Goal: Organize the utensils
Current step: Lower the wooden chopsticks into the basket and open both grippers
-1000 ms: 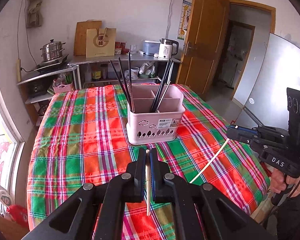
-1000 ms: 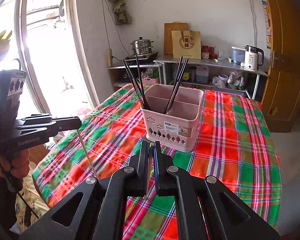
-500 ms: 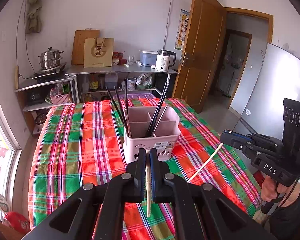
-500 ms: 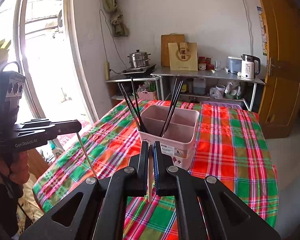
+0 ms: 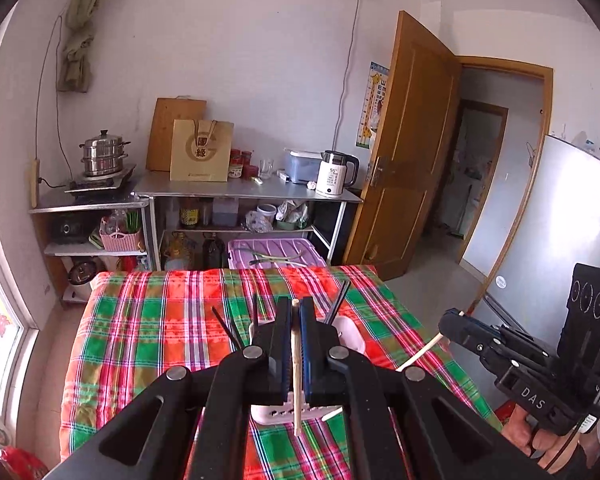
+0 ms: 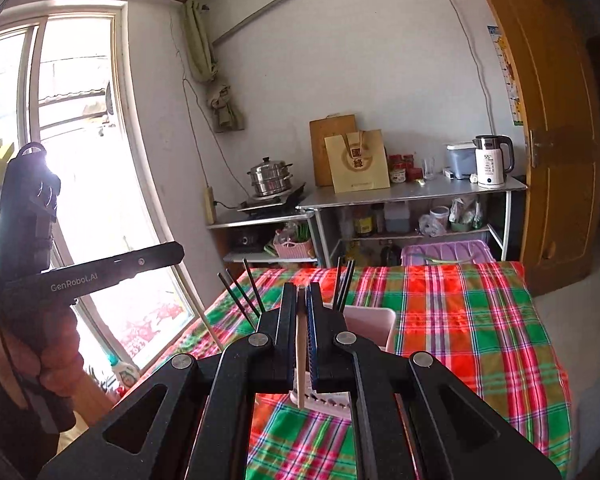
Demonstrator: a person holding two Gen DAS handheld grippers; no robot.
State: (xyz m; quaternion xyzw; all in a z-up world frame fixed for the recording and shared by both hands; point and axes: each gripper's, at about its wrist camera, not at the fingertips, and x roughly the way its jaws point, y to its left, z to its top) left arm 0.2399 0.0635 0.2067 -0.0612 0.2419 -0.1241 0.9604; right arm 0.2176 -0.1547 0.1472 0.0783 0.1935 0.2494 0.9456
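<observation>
— What do we hold on our left side?
— Our left gripper [image 5: 295, 312] is clamped on a pale wooden chopstick [image 5: 297, 376], upright between its fingers.
— And the right?
— Our right gripper [image 6: 301, 296] pinches a second pale chopstick [image 6: 301, 360] the same way.
— Where's the pink utensil basket [image 6: 374, 320]?
— Just ahead of and below both grippers on the plaid tablecloth [image 6: 468, 320], mostly hidden, black chopsticks [image 6: 240, 292] poking up beside our fingers.

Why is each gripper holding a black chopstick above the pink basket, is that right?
Not quite. The chopsticks in the left gripper and right gripper are pale wood, as both wrist views show. The black chopsticks already stand in the pink basket. The rest is right.
</observation>
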